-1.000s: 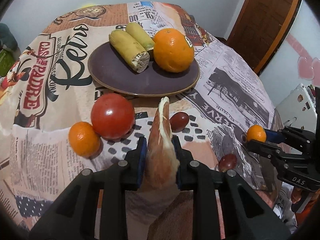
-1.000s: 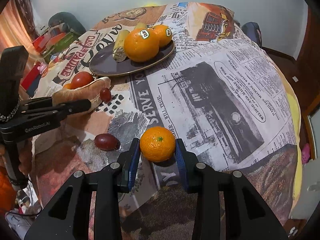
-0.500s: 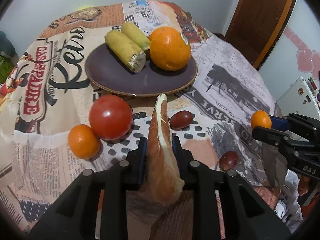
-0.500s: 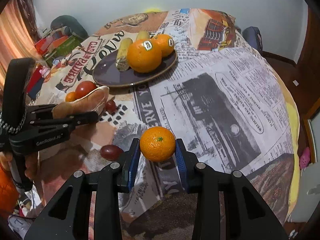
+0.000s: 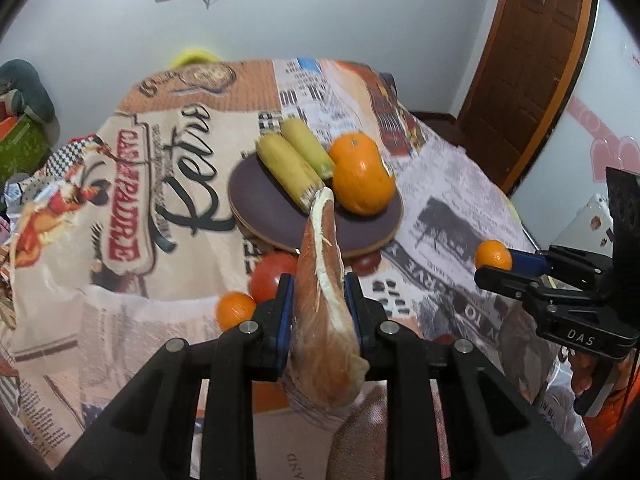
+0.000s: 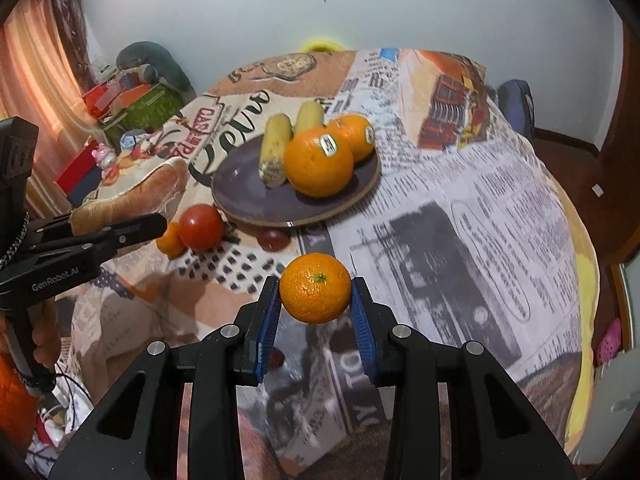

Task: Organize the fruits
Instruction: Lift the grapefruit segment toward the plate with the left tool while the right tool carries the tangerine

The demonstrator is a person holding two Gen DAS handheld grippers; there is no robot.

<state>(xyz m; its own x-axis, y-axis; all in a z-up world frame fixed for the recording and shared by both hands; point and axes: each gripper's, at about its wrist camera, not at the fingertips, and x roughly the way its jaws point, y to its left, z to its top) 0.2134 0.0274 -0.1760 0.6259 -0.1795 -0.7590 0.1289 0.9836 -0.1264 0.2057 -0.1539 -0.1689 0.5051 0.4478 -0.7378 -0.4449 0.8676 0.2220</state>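
Note:
My left gripper (image 5: 316,294) is shut on a long brown bread-like wedge (image 5: 320,264) with a pale edge, held above the table in front of the dark plate (image 5: 256,200). From the right wrist view that wedge (image 6: 136,192) sticks out of the left gripper (image 6: 158,220) at the left. My right gripper (image 6: 316,300) is shut on a small mandarin (image 6: 315,288), lifted off the printed cloth. The plate (image 6: 244,192) carries two corn cobs (image 6: 274,152) and two large oranges (image 6: 318,162). A tomato (image 6: 200,227), another small mandarin (image 6: 170,240) and a dark red plum (image 6: 273,239) lie on the cloth before the plate.
The round table's cloth (image 6: 460,208) drops off at the right and near edges. Boxes and clutter (image 6: 132,100) stand on the floor at the left. A wooden door (image 5: 532,60) is at the back right. A person's hand (image 6: 40,340) grips the left handle.
Both grippers have risen from the table with their loads. The wedge's tip now overlaps the plate in the left wrist view, and the mandarin hangs clear of the cloth.

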